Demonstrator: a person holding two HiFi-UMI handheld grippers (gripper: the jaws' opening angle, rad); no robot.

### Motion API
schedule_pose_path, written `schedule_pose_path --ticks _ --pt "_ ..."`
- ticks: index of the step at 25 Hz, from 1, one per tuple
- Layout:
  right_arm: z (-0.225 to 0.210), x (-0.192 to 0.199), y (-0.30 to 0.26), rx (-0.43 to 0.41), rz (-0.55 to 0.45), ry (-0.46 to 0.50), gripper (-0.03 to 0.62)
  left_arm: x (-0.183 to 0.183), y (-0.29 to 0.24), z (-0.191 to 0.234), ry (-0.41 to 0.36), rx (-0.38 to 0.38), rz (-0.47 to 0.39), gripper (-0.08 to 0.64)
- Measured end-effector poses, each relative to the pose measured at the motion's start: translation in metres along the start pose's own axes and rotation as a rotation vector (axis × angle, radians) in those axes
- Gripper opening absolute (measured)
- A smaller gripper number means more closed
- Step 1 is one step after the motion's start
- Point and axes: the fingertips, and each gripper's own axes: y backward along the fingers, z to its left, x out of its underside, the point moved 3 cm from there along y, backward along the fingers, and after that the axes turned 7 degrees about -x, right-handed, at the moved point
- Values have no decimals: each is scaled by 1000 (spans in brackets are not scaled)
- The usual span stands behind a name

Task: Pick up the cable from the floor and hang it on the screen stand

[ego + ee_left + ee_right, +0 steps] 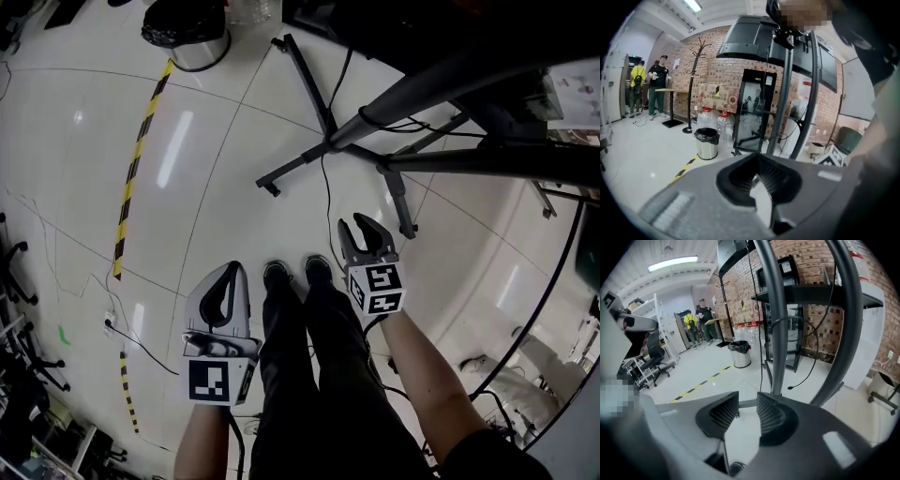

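Standing at the foot of the screen stand with both grippers held low and tipped toward the floor, probably to get down to the cable's level. Holds the right gripper with jaws parted and nothing between the ribbed pads, seemingly readied to close on the cable. Carries the left gripper at 9 o'clock of the shoes, jaws closed tip to tip on nothing, likely as the spare hand for now. Finds the cable as a thin black line on the tiles. Runs from the stand's leg hub, at 12 o'clock of the right gripper, down toward that gripper's tips, touched by neither gripper. Shows in the right gripper view as a dark strand drooping off the stand at 1 o'clock and ending in a plug on the floor, beyond the jaws. Judging the pick-up as not yet made, with the hanging on the stand yet to come.
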Motion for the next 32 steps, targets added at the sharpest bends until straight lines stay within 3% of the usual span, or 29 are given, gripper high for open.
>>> schedule_pose_path --ticks 6,13,20,32 --pt "-19 34 -42 1 93 61 107 22 -43 16 32 -12 16 3" --pt "-35 95 -73 -8 208 49 106 62 -70 17 34 -11 40 4" --pt "-51 149 -102 -2 275 -31 107 117 -91 22 26 -16 86 4" --pt "-66 195 -158 -6 340 -102 118 171 -136 11 94 7 148 5"
